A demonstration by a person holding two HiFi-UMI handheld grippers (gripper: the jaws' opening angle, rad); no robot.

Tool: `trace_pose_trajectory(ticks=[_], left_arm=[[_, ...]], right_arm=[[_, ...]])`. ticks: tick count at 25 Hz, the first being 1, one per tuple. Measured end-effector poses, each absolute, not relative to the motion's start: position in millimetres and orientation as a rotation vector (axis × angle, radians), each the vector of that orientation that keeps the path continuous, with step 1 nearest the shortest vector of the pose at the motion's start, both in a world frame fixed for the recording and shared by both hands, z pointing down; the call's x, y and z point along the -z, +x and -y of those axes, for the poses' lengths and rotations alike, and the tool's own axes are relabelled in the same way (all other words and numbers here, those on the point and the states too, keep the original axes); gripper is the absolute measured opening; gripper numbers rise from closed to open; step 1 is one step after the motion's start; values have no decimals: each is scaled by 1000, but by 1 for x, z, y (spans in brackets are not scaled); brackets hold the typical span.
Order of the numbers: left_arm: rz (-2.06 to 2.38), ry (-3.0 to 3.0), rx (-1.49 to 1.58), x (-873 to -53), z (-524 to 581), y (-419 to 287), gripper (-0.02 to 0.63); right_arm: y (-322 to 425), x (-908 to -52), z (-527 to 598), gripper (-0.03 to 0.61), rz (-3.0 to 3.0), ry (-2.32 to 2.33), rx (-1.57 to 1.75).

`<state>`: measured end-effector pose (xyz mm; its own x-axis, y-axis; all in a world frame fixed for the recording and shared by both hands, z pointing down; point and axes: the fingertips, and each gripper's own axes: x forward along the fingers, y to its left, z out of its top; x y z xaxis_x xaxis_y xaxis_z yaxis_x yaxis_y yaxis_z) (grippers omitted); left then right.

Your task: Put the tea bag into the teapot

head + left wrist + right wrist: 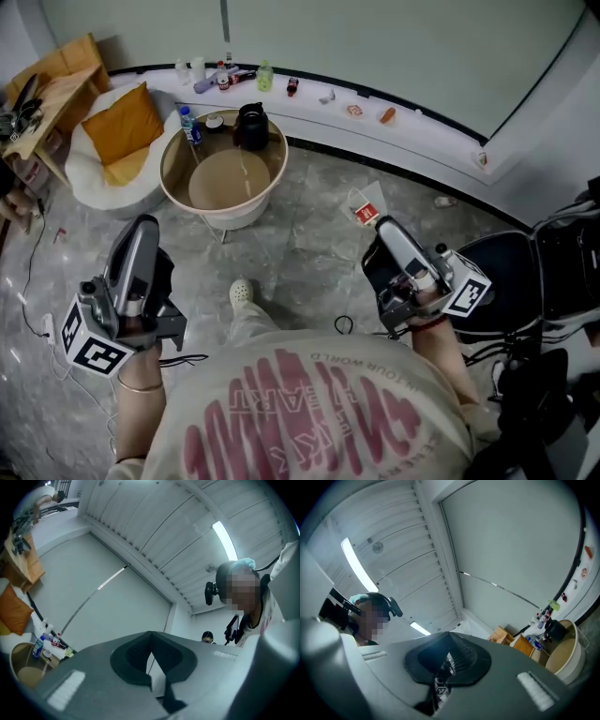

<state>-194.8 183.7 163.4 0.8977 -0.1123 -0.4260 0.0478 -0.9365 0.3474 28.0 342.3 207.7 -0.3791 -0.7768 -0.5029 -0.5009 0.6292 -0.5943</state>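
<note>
The tea bag (366, 208) lies on the grey floor (309, 253). In the head view it sits just past the tip of the right tongs (389, 228) and well apart from the left tongs (145, 227). Its red tag end is nearer the person and its pale end is farther off, so its length runs near to far, slightly slanted. Both tongs are clenched on nothing. The black teapot (251, 127) stands at the far rim of the round surface (178, 183).
</note>
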Motion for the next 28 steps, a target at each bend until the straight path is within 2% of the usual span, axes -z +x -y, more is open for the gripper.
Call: trace_pose_trajectory(ticks=[4,14,28], left_arm=[[29,2702,633,-174,-149,-178,12],[-52,2734,628,-167,-149,-166,12],[-114,2693,569,-147,1,-126,12]], right_arm=[[35,-211,-312,8,-2043,-1000,450],[39,-213,-315,8,-2040,-1039,376],[71,-187,-180,8,-1970,-1112,354]])
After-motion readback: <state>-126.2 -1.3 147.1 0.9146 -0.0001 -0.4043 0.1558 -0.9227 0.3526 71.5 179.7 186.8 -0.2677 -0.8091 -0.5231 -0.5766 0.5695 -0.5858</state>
